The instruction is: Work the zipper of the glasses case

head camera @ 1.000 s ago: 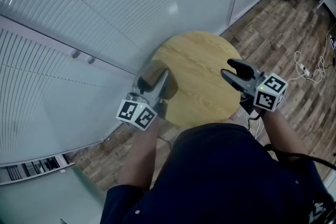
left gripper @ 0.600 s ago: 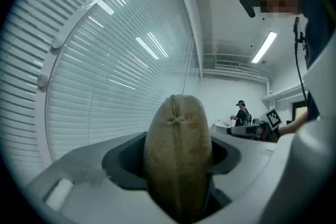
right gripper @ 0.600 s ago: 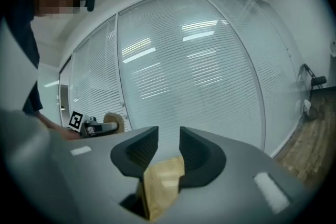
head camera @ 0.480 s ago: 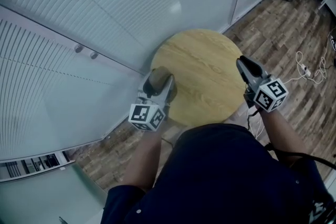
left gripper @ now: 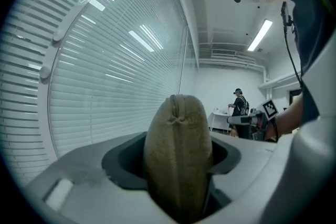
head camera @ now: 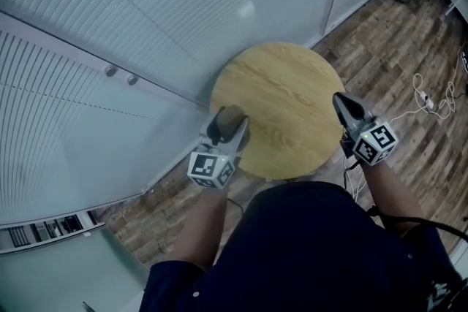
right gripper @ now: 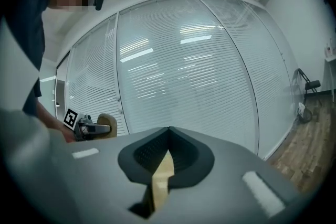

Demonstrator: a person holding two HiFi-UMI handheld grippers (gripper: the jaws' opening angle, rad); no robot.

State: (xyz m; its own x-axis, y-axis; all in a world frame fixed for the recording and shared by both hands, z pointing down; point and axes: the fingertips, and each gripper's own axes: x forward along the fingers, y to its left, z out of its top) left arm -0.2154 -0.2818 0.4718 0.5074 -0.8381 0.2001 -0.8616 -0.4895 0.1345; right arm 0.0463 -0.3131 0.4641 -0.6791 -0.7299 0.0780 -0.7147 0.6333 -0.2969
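The glasses case (head camera: 221, 119) is an olive-tan fabric pouch, held just over the left edge of the round wooden table (head camera: 285, 84). My left gripper (head camera: 231, 129) is shut on it. In the left gripper view the case (left gripper: 178, 155) stands upright between the jaws of my left gripper (left gripper: 176, 189), its zipper seam running over the top with a small knot on it. My right gripper (head camera: 342, 103) hovers at the table's right edge, shut and empty. In the right gripper view my right gripper (right gripper: 168, 134) shows its jaws closed, with only the table's wood (right gripper: 161, 178) behind them.
A glass wall with blinds (head camera: 146, 11) curves round the back and left. Wood-plank floor (head camera: 395, 33) surrounds the table, with cables (head camera: 428, 95) on it at the right. A person (left gripper: 240, 107) stands far off in the room. My dark-clothed body fills the bottom of the head view.
The right gripper's jaws have gone from open to shut, and it has drawn slightly nearer to me. The left gripper has shifted a little right and nearer with the case.
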